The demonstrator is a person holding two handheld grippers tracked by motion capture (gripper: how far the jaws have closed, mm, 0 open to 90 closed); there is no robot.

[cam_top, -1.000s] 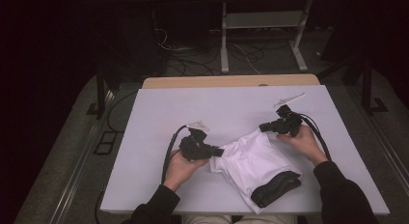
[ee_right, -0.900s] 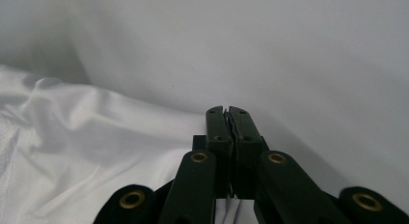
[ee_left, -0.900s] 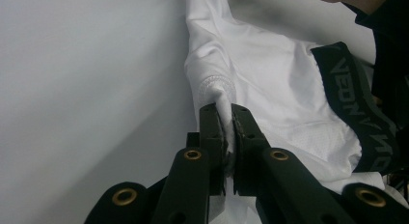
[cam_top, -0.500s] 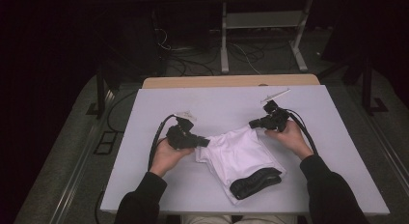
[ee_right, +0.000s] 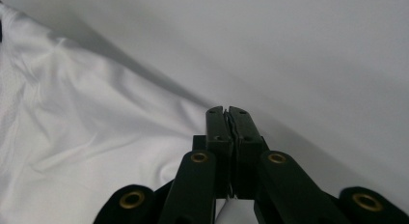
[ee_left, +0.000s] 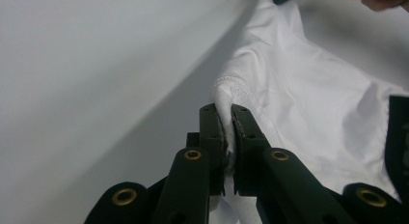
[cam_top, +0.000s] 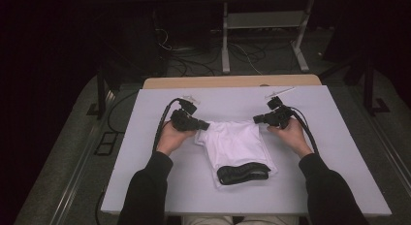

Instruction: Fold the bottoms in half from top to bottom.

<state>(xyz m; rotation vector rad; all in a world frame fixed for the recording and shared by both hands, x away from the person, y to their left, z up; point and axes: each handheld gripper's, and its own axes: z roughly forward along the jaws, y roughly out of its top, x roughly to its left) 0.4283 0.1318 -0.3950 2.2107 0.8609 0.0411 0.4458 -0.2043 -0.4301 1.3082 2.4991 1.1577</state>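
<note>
A white garment (cam_top: 236,141) with a black band (cam_top: 242,172) at its near end lies spread on the white table (cam_top: 145,186). My left gripper (cam_top: 206,124) is shut on the garment's far left corner; in the left gripper view the jaws (ee_left: 225,113) pinch a stitched hem of the white cloth (ee_left: 308,103). At the far right corner, my right gripper (cam_top: 256,120) is also shut. In the right gripper view its tip (ee_right: 227,113) sits at the cloth's edge, with the white fabric (ee_right: 96,137) running under the jaws. The cloth is stretched between the two grippers.
A tan board edge (cam_top: 232,81) borders the table's far side. Beyond it the dark floor holds cables and a metal stand (cam_top: 264,26). A black cable (cam_top: 162,123) loops from the left gripper. Bare tabletop lies on both sides of the garment.
Both grippers have pulled the garment up the table, away from the person and slightly left. It now lies straighter and flatter, with its top edge stretched between them.
</note>
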